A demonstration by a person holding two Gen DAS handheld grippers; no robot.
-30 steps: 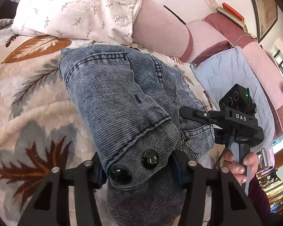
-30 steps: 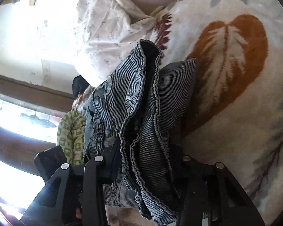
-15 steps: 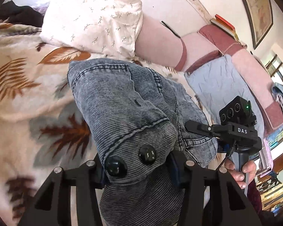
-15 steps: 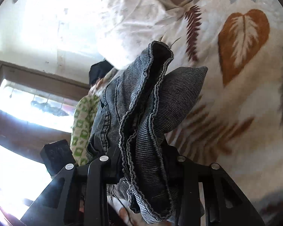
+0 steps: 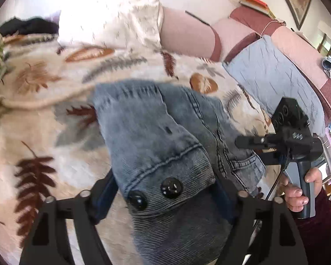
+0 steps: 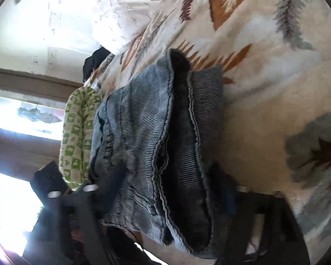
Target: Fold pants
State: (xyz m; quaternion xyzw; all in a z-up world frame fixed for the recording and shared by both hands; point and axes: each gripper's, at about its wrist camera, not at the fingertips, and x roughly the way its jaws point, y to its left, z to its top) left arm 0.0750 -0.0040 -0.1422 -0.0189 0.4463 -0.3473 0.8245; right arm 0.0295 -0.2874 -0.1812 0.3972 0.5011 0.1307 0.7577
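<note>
The grey-blue denim pants (image 5: 152,128) hang bunched between both grippers above the leaf-print bedspread (image 5: 44,101). My left gripper (image 5: 165,190) is shut on the waistband corner with two black buttons (image 5: 171,187). My right gripper (image 6: 172,181) is shut on the stacked layers of the pants (image 6: 143,132), whose hems face the camera. The right gripper also shows in the left wrist view (image 5: 251,142), held by a hand at the pants' right side.
A white leaf-print pillow (image 5: 121,17) and pink bolsters (image 5: 187,37) lie at the bed's head. A pale blue quilt (image 5: 275,77) lies on the right. A green patterned cloth (image 6: 77,132) and a dark garment (image 6: 94,61) lie near the window side.
Both grippers have lifted the pants and carried them away from the pillow, toward the foot of the bed. More bedspread shows beyond the pants. Both grips are unchanged.
</note>
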